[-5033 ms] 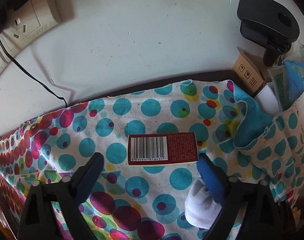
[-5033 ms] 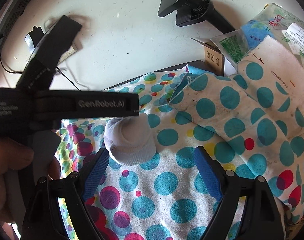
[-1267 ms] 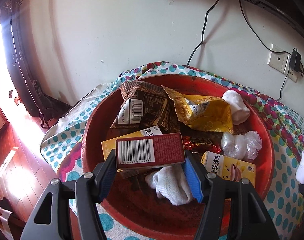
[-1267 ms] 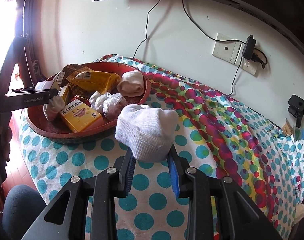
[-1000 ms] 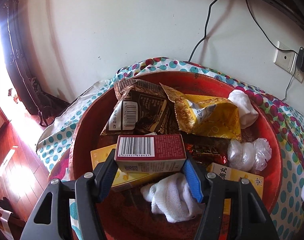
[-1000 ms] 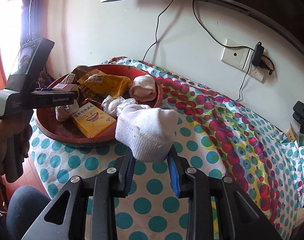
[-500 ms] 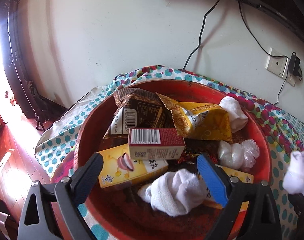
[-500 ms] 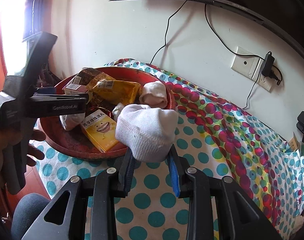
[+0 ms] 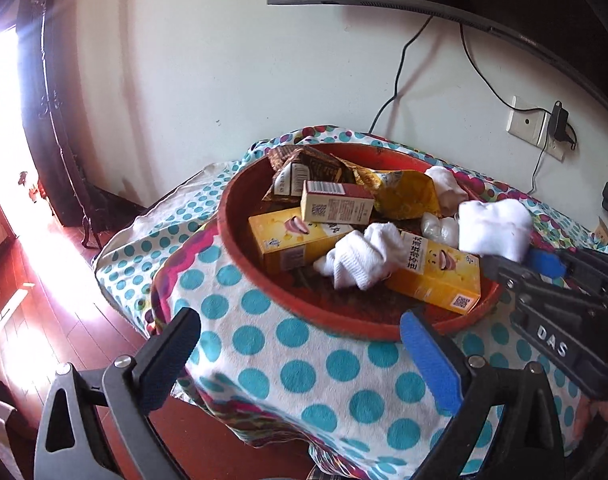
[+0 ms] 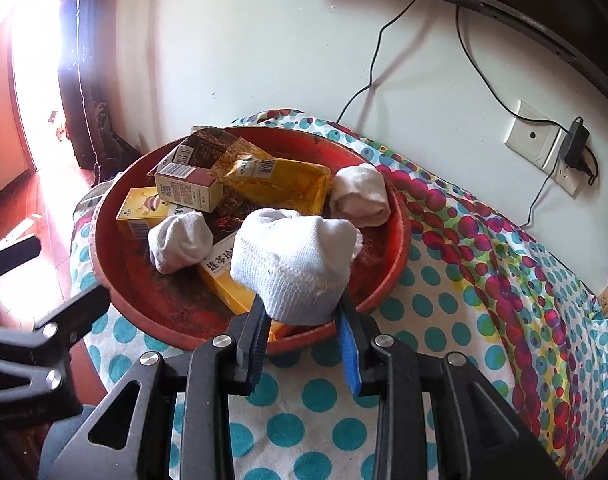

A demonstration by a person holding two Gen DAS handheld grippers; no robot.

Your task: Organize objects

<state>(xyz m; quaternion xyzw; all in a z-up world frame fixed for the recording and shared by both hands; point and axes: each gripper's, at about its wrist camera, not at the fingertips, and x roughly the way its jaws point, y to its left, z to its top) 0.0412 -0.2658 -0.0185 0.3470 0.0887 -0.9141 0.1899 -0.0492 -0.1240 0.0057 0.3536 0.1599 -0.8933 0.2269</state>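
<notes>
Right tool over polka-dot tablecloth; white wall behind.

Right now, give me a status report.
Left gripper open, empty, jaws just opened. Right gripper shut on white sock over red bowl. Nothing blocking.
</notes>
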